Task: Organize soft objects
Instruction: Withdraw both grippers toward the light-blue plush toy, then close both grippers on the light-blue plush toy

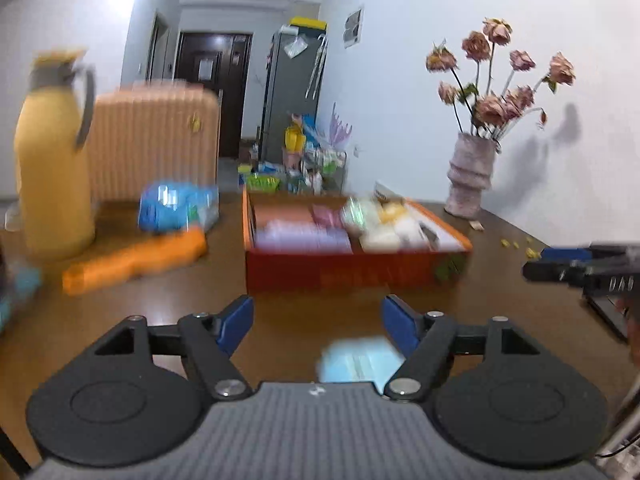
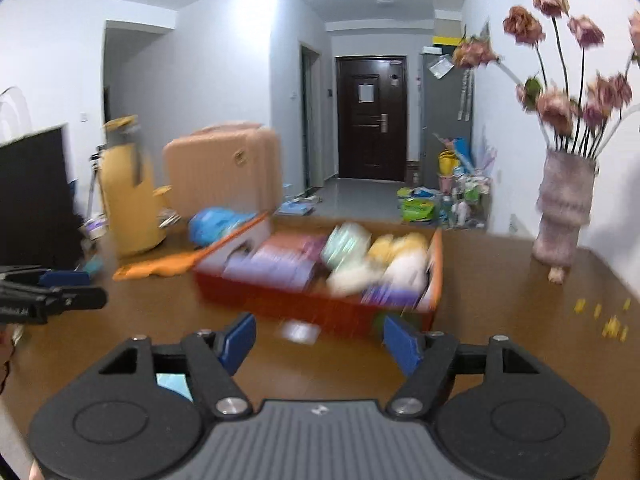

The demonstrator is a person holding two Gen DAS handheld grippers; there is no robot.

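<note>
An orange box [image 1: 352, 270] stands on the brown table [image 1: 280, 312], holding purple and pink packs, a green pack and yellow-white soft items; it also shows in the right wrist view [image 2: 304, 300]. A light blue pack [image 1: 360, 360] lies on the table just under my open, empty left gripper [image 1: 317, 320], near its right finger. It also shows in the right wrist view [image 2: 172, 384]. My right gripper [image 2: 319, 340] is open and empty in front of the box. A blue bag [image 1: 176, 208] and an orange cloth [image 1: 136, 258] lie left of the box.
A yellow jug [image 1: 52, 168] stands at the table's left, a vase of dried roses [image 1: 472, 176] at the back right near the wall. Small yellow bits [image 2: 612, 328] lie on the table at right. A peach suitcase [image 1: 156, 140] stands behind the table.
</note>
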